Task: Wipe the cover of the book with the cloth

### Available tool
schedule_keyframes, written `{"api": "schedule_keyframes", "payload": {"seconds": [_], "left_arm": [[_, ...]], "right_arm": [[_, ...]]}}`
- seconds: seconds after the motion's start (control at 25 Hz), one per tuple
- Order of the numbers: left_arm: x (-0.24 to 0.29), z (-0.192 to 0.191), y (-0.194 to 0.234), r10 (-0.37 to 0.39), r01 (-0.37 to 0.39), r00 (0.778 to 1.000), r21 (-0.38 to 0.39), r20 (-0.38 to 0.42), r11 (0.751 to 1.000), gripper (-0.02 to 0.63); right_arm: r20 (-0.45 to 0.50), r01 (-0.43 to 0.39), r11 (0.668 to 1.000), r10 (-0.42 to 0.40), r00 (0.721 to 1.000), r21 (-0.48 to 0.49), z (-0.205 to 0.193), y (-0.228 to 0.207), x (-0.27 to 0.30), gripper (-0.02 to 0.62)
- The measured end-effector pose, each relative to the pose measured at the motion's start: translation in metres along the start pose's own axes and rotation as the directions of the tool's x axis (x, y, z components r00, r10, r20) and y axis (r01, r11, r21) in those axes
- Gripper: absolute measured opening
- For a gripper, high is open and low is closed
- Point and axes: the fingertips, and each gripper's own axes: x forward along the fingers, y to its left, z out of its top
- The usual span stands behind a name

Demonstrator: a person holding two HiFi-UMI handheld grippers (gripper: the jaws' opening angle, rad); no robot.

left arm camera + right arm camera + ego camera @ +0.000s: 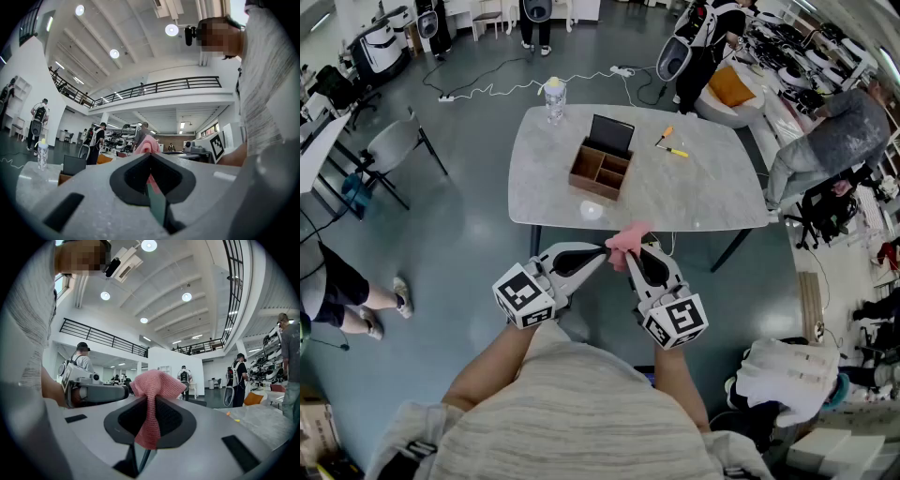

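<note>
A pink cloth [628, 240] hangs in the air just in front of the table's near edge, held from both sides. My left gripper [603, 253] is shut on its left end; in the left gripper view a pink strip [149, 180] runs between the closed jaws. My right gripper [639, 248] is shut on the cloth [154, 385], which bunches over the jaw tips and drapes down between them. The dark-covered book [610, 134] stands upright in a wooden box [600, 171] at the middle of the table, well beyond both grippers.
The grey marble table [694, 187] also carries a clear bottle [554, 100] at its far left and two pens [667, 142] at the far right. A grey chair [394, 145] stands left of it. People stand and sit around the room.
</note>
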Motion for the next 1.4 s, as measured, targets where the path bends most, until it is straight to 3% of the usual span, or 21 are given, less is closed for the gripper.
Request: {"api": "schedule_keyframes", "payload": {"seconds": [0.92, 1.4], "left_arm": [[0.004, -0.003, 0.015, 0.023, -0.024, 1.0, -0.033, -0.015, 0.999, 0.014], [0.004, -0.008, 0.035, 0.025, -0.027, 0.999, -0.057, -0.03, 0.998, 0.014]], "right_arm": [[0.027, -0.041, 0.999, 0.041, 0.999, 0.031, 0.002, 0.0, 0.008, 0.049], [0.02, -0.015, 0.999, 0.014, 1.0, 0.05, 0.002, -0.009, 0.02, 0.049]]}}
